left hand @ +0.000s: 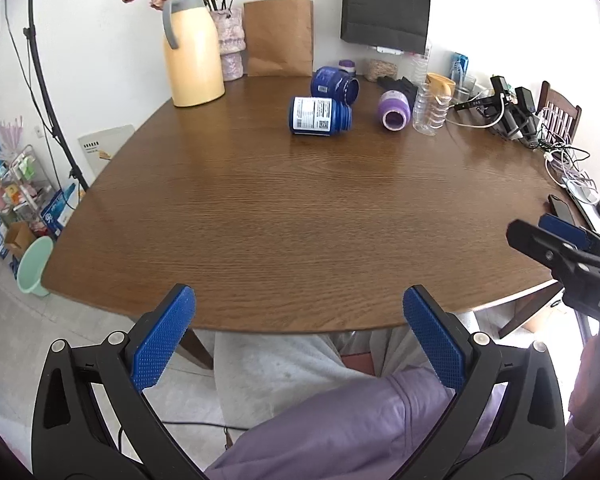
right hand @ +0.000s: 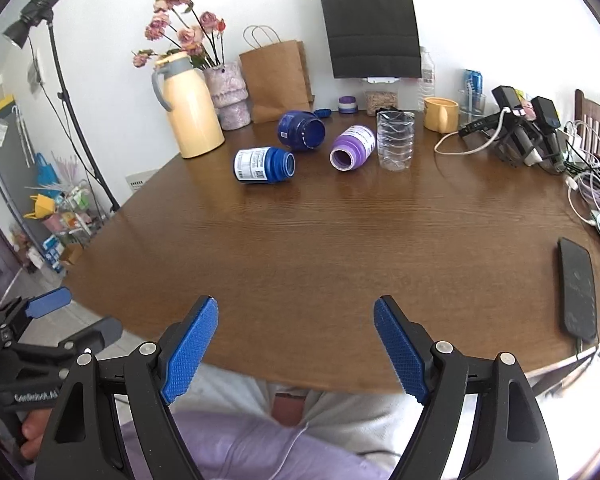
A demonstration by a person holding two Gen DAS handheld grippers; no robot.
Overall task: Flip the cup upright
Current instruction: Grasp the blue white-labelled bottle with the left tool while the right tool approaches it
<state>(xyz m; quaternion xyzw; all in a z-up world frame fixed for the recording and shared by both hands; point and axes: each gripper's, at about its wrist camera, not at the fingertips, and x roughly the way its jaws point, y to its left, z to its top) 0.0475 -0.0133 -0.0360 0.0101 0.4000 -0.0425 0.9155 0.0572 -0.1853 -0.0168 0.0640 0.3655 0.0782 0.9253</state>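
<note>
A clear ribbed plastic cup (right hand: 395,141) stands on the far side of the brown table (right hand: 340,240); it also shows in the left wrist view (left hand: 431,110). I cannot tell which end is up. A yellow mug (right hand: 441,114) stands behind it. Three jars lie on their sides: a blue labelled one (right hand: 264,165), a dark blue one (right hand: 301,130) and a purple one (right hand: 353,147). My left gripper (left hand: 298,330) is open and empty at the table's near edge. My right gripper (right hand: 296,342) is open and empty at the near edge too, far from the cup.
A cream thermos jug (right hand: 190,108), a vase of flowers (right hand: 228,96) and a brown paper bag (right hand: 276,80) stand at the back. Chargers and cables (right hand: 528,132) crowd the right side. A black phone (right hand: 578,288) lies near the right edge.
</note>
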